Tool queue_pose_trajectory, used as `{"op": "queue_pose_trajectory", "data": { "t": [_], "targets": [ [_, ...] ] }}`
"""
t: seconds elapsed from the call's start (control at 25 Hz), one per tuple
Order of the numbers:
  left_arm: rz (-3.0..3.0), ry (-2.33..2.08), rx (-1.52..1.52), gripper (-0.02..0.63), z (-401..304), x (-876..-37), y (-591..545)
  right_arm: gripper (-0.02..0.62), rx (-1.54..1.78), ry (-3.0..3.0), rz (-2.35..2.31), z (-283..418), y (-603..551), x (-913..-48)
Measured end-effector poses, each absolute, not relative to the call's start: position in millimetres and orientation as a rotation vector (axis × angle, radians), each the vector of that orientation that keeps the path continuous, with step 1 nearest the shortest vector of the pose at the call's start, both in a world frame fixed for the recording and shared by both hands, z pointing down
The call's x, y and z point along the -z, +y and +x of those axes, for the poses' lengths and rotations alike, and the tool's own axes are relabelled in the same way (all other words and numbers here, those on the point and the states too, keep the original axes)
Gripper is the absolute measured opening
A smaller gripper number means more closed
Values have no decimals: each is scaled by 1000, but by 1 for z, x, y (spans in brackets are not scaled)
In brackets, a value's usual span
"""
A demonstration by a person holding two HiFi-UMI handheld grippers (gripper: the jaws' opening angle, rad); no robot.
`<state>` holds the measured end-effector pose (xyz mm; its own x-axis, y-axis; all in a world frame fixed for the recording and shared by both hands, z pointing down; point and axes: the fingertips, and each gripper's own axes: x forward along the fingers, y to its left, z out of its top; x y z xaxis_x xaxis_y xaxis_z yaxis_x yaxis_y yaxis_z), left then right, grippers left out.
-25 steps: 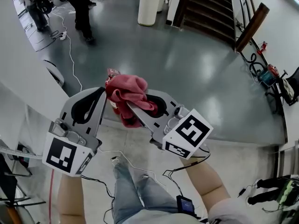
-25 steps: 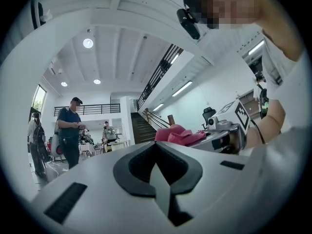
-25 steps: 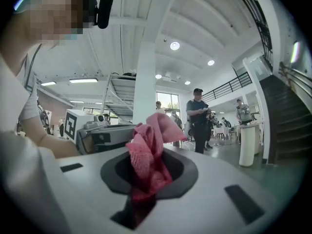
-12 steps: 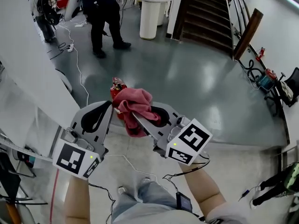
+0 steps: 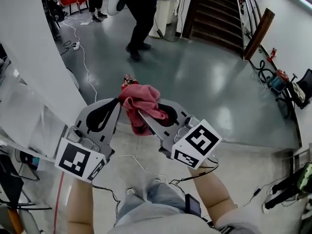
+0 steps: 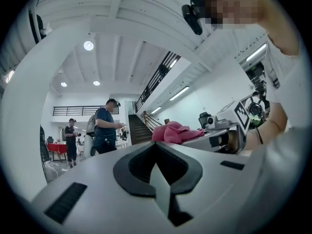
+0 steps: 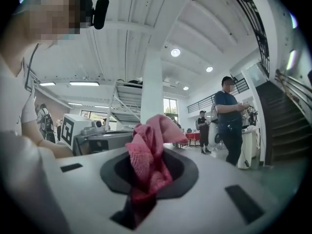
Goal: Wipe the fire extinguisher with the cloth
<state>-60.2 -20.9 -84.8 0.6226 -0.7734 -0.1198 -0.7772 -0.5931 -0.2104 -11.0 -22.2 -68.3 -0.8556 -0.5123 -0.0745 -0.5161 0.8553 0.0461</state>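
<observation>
Pink-red cloth (image 5: 141, 100) is pinched in the right hand-held gripper (image 5: 138, 112), whose jaws, nearly together, are beginning to open with the fabric bunched between them. The left hand-held gripper (image 5: 116, 104) is held just beside it, its jaws together on nothing. Just past the cloth, a red top (seemingly the fire extinguisher (image 5: 128, 80), mostly hidden) is seen against the grey floor (image 5: 204, 82). Farther off, a person (image 5: 141, 13) is seen near a staircase (image 5: 214, 13).

Large open lab hall

Polished grey floor (image 5: 195, 77), staircase (image 5: 214, 9), trailing cables (image 5: 82, 62), people (image 5: 139, 13) standing among equipment.
</observation>
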Motion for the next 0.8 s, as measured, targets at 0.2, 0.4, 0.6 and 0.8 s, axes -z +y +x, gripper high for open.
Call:
{"op": "queue_pose_trajectory", "data": {
  "t": [0.2,0.4,0.6,0.8],
  "targets": [
    [-2623,1262,-43,9,-65,83,-15,67,-95,2964,-849,-12,-16,67],
    [-2661,1243,-68,9,-63,78,-12,67,-78,2948,-877,-12,-15,67],
    [-2672,1226,-83,9,-57,78,-12,67,-70,2936,-892,-5,-15,68],
    [-2670,1210,-83,9,-47,81,-12,67,-71,2923,-899,5,-14,70]
  ]
}}
